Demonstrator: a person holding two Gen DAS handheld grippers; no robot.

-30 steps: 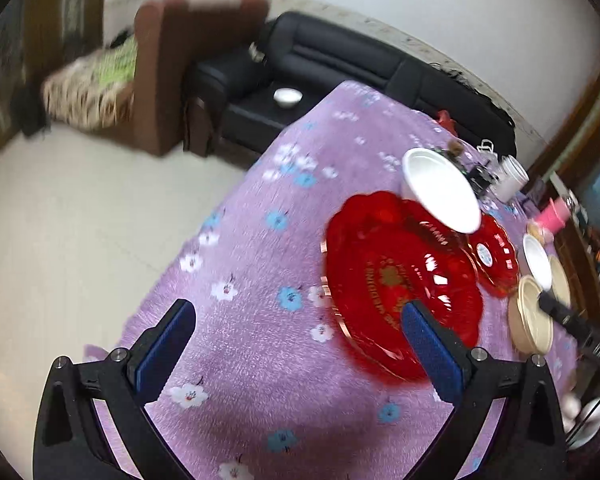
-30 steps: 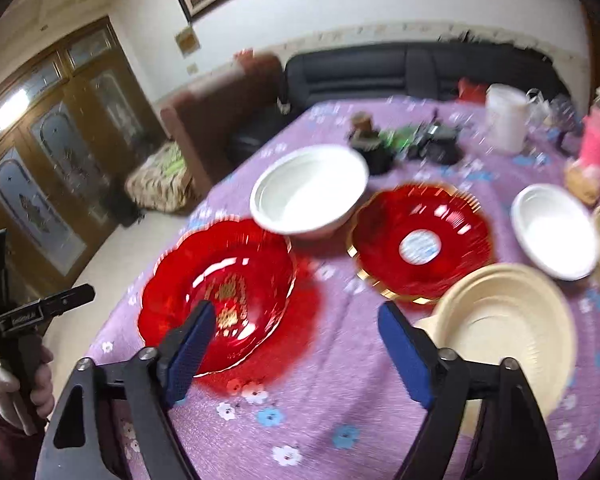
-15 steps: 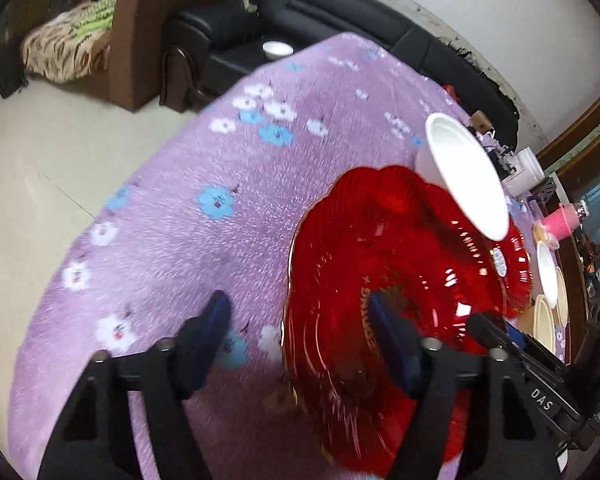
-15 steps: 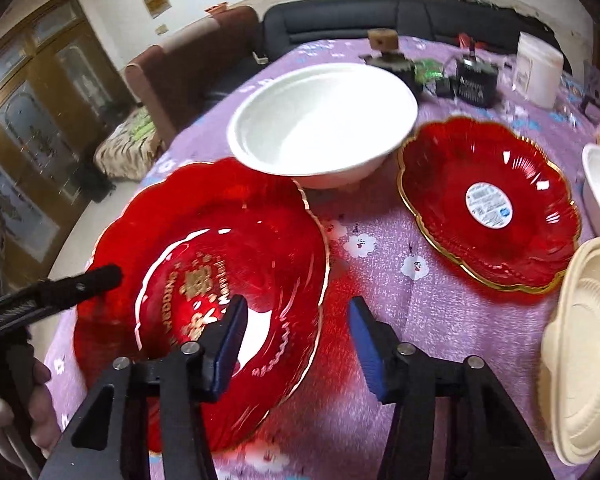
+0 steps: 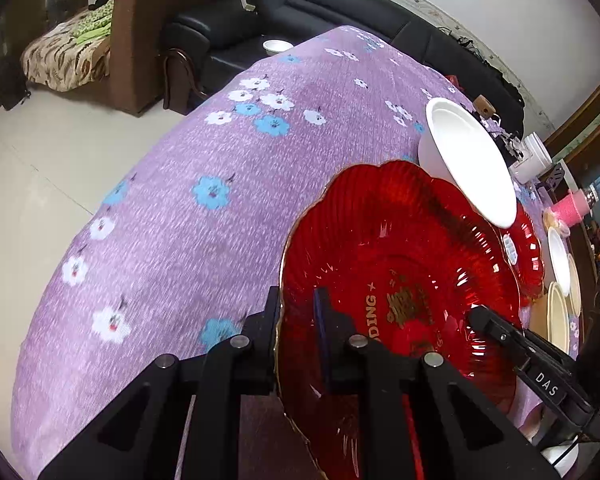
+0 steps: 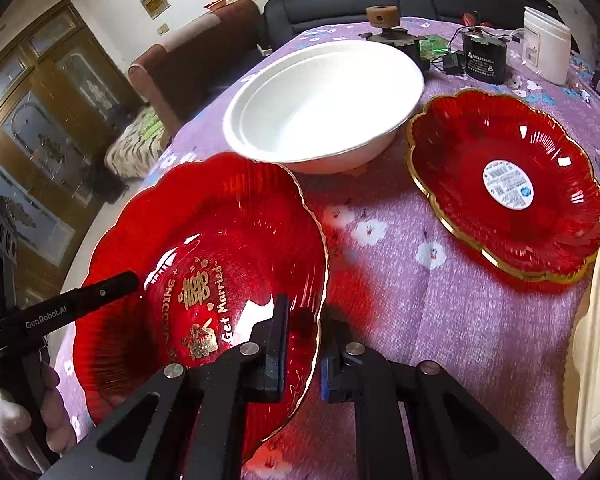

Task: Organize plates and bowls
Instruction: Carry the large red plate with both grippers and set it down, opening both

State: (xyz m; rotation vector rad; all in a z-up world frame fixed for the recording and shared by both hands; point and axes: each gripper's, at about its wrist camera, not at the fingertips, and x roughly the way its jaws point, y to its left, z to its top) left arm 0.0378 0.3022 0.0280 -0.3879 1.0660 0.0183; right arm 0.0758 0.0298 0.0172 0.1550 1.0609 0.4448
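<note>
Scalloped, ribbed glossy red plate between black tongs

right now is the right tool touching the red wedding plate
Touching. The right wrist view shows the right tool shut on the red wedding plate, one pad on each side of its gold rim.

purple floral tablecloth bears dishes.

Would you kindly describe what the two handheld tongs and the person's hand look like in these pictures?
Both tongs are matte black, built from angular struts joined by round silver pivot pins. The left tongs and right tongs carry flat blue pads inside their fingers. White lettering marks the fingers: "GenRobot.AI" on the left tongs, "DAS" on the right. The hand on the left handle appears to wear a white glove.
</note>
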